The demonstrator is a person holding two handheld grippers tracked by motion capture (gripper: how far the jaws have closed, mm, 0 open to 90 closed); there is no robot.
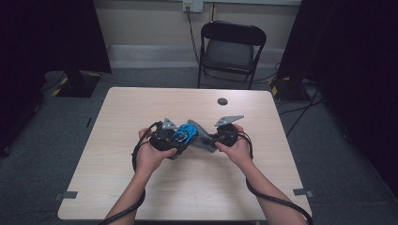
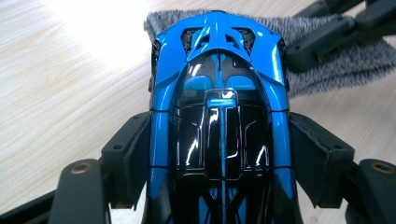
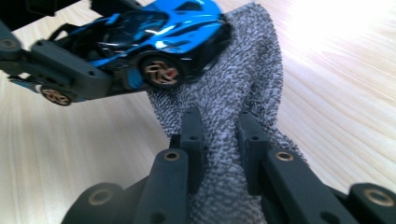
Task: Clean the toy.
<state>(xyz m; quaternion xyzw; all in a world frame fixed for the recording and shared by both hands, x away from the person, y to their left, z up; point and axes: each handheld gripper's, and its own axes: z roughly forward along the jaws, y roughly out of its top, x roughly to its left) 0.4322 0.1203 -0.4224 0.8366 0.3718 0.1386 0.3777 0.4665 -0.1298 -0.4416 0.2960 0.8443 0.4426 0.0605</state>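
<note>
We start with the bench (image 1: pixel 141 187), a pale wood-grain top with a small dark round cap (image 1: pixel 222 101) near its far edge and a black folding chair (image 1: pixel 231 49) on the grey floor beyond it. At mid-bench we hold a claw in each hand. The grey cloth (image 3: pixel 243 84) comes next: the right claw (image 3: pixel 219 140) is clamped on a bunched fold of it, jaws nearly together, and the rest of the cloth spreads up against the car's side and under its nose. The toy car (image 2: pixel 219 116), glossy blue and black, sits between the jaws of the left claw (image 2: pixel 219 158), whose pads press on both its flanks, so it is gripped and lifted off the bench. Its long axis runs straight along that claw, one end pointing away from the left hand toward the cloth. From the right gripper view it lies tilted, with its bronze-spoked wheels (image 3: pixel 159 70) facing us. We can read no writing or brand on the car.
</note>
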